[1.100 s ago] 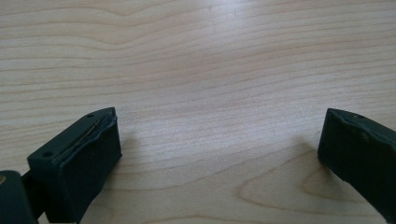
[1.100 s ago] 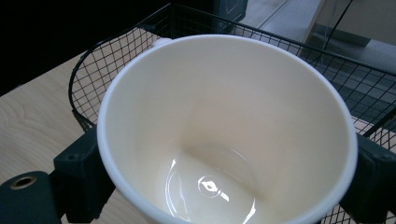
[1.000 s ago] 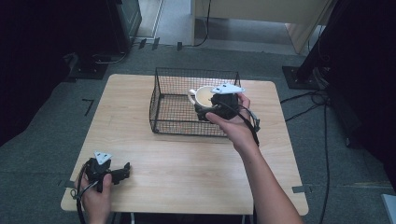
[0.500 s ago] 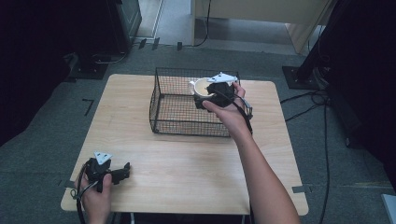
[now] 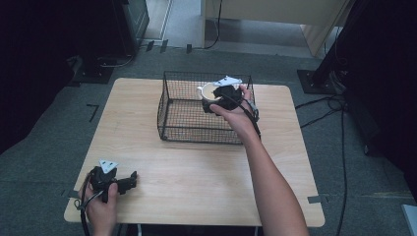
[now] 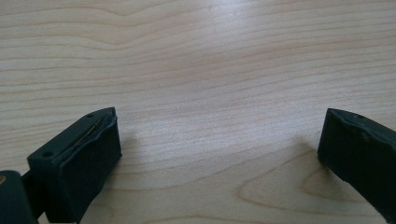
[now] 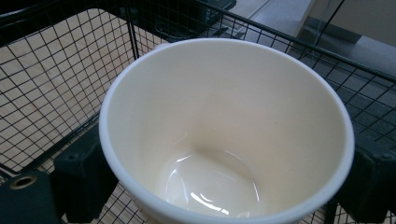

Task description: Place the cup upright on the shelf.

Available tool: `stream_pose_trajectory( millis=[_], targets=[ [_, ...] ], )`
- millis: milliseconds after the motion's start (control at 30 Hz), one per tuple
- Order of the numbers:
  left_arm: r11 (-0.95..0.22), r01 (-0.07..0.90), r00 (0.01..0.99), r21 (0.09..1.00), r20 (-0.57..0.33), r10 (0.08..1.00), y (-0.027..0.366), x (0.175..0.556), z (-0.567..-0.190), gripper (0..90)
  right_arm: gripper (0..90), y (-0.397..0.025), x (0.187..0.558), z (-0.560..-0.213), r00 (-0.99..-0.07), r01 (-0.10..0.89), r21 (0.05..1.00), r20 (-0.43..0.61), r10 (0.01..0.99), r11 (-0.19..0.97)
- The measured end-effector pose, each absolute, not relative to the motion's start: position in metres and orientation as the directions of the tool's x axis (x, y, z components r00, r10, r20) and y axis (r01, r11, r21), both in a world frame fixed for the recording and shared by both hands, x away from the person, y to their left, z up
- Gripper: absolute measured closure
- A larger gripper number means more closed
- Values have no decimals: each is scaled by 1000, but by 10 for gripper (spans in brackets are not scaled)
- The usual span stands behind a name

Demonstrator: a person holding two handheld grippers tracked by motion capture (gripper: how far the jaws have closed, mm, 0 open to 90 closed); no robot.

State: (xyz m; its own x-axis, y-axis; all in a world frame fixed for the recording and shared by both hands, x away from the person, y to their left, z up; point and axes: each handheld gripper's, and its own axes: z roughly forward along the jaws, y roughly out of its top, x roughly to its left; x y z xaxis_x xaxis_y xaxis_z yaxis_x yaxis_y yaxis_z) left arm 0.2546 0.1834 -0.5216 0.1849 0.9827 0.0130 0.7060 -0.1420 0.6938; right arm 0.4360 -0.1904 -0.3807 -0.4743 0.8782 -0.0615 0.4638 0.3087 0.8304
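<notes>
Your right gripper [image 5: 222,98] squeezes the white cup [image 7: 224,130] by its sides and holds it upright over the wire basket [image 5: 187,115] so it can go inside, while your left gripper [image 5: 118,181] rests wide open on the table [image 5: 196,167].

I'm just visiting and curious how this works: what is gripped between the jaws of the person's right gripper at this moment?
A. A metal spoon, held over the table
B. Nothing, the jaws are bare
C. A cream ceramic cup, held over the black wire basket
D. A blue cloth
C: the right gripper has a jaw on either side of the cream ceramic cup, with the black wire basket beneath and around it.
</notes>
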Motion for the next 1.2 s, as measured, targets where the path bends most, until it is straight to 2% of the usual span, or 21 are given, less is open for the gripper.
stream_pose_trajectory(
  millis=[500, 1200],
  targets=[
    [-142, 705, 184, 695, 13, 983, 183, 255, -522, 0, 87, -184, 460, -404, -472, 459, 835, -61, 880, 304],
    [-141, 706, 184, 694, 12, 983, 183, 255, -522, 0, 92, -181, 480, -434, -458, 531, 785, -49, 887, 318]
  ],
)
